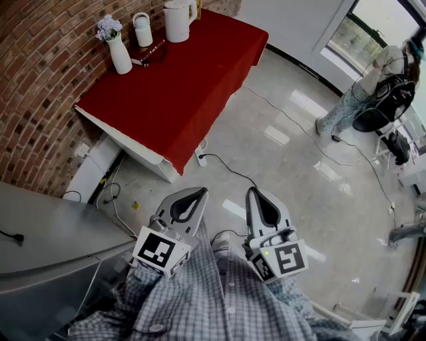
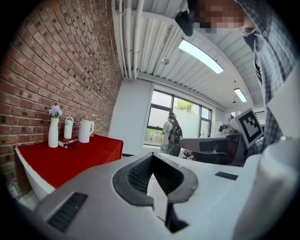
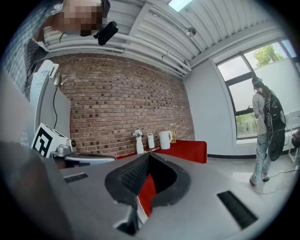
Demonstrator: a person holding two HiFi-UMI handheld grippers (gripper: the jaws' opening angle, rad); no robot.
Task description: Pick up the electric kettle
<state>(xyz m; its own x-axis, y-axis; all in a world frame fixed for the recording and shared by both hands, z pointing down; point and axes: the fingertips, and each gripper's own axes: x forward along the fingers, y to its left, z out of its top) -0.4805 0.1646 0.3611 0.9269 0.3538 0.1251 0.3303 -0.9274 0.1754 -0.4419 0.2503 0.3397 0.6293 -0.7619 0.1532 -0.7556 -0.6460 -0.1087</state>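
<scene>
Hovering far from the kettle (image 1: 178,21) are left tool (image 1: 200,192), right tool (image 1: 253,192).

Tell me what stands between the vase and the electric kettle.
A small white handled flask stands there, between the vase and the electric kettle, seen in the head view.

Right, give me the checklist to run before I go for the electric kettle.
1. Electric kettle spotted: ok, upright at the red table's far end.
2. Kettle within reach: not ok, the table stands well ahead.
3. Left tongs ready to grasp: not ok, shut and empty.
4. Right tongs ready: not ok, shut and empty.
5. Floor on the way: not ok, a cable lies by the table's near corner.
6. Kettle plugged in: cannot tell.
</scene>
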